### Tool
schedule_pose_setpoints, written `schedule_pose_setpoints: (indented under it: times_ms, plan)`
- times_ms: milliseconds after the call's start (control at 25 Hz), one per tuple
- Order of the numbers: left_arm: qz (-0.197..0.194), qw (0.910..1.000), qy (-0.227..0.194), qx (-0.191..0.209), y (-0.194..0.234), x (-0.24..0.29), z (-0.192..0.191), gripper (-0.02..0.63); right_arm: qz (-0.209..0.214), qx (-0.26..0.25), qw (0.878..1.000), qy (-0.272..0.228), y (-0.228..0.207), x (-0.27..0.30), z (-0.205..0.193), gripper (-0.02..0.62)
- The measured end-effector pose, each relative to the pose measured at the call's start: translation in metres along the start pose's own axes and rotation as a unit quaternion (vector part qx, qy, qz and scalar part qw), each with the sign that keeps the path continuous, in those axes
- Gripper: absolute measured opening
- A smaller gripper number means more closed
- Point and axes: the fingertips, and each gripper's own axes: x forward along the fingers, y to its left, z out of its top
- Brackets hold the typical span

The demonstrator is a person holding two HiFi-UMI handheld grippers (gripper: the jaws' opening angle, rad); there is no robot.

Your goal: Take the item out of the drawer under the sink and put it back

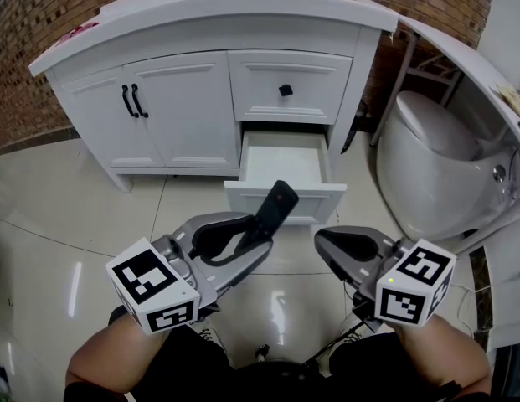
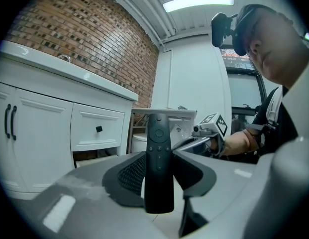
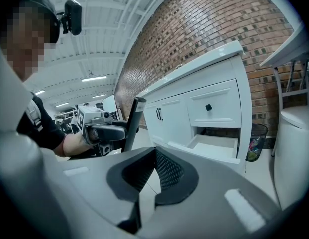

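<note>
**Remote's out of the drawer, sitting in our left tongs**

Our left tongs are clamped on the black remote. It sticks up at a tilt from between the pads, button side facing the gripper camera. It's just in front of the pulled-out lower drawer of the white sink cabinet. Our right tongs are pinched together and empty, held beside the left above the glossy tile floor.
</note>
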Motion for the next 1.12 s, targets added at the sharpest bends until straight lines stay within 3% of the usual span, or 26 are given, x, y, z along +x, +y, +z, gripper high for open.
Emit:
schedule_pose_setpoints:
  times_ms: [880,1000,1120]
  plan:
    - [0.024,0.9992,0.021,0.026,0.015,0.001,-0.005,0.169,0.003,-0.002,1.0,-0.002,0.002,0.002,0.002,0.003]
    - [0.044,0.9976,0.028,0.046,0.028,0.003,0.002,0.169,0.005,-0.001,1.0,-0.001,0.003,0.003,0.001,0.003]
    - [0.059,0.9929,0.05,0.091,0.036,0.01,0.004,0.169,0.007,0.002,1.0,0.0,0.004,0.003,-0.001,0.002]
